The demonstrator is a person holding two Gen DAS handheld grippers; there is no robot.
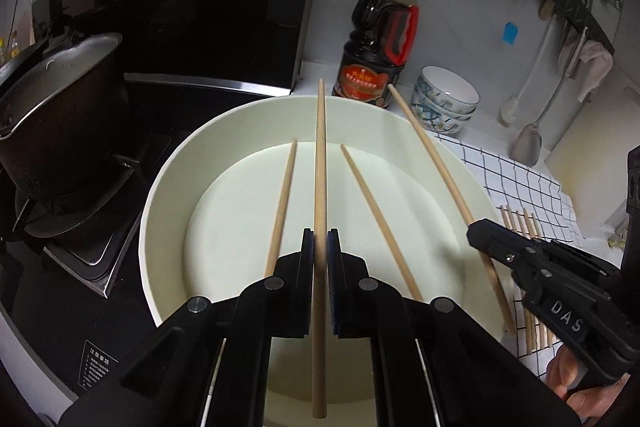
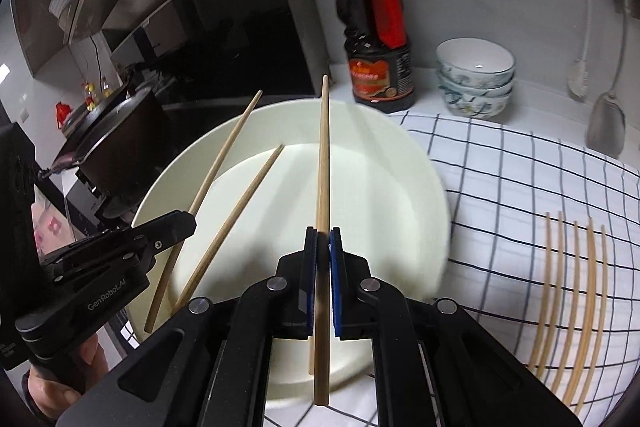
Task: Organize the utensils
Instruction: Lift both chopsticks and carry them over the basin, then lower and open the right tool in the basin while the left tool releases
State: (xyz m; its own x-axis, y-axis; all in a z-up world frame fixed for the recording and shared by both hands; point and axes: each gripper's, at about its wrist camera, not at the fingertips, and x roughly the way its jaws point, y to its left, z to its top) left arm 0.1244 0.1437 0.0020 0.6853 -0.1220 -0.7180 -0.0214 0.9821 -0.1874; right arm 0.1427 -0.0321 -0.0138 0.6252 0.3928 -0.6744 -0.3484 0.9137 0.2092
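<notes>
A wide white basin (image 1: 168,163) (image 2: 424,195) sits on the counter. My left gripper (image 1: 320,239) is shut on a wooden chopstick (image 1: 320,167) held above the basin; two loose chopsticks (image 1: 284,203) (image 1: 376,215) lie inside it. My right gripper (image 2: 323,235) is shut on another chopstick (image 2: 323,163), also over the basin. In the left wrist view the right gripper (image 1: 480,233) holds its chopstick (image 1: 432,151) over the basin's right rim. In the right wrist view the left gripper (image 2: 184,223) holds its chopstick (image 2: 224,155) at the basin's left. Several chopsticks (image 2: 576,287) (image 1: 520,223) lie in a row on the checked cloth.
A white checked cloth (image 2: 520,167) covers the counter right of the basin. A soy sauce bottle (image 1: 376,39) and stacked patterned bowls (image 2: 476,79) stand behind. A dark pot (image 1: 52,115) sits on the stove at left. A spatula (image 1: 532,143) and brush hang on the wall.
</notes>
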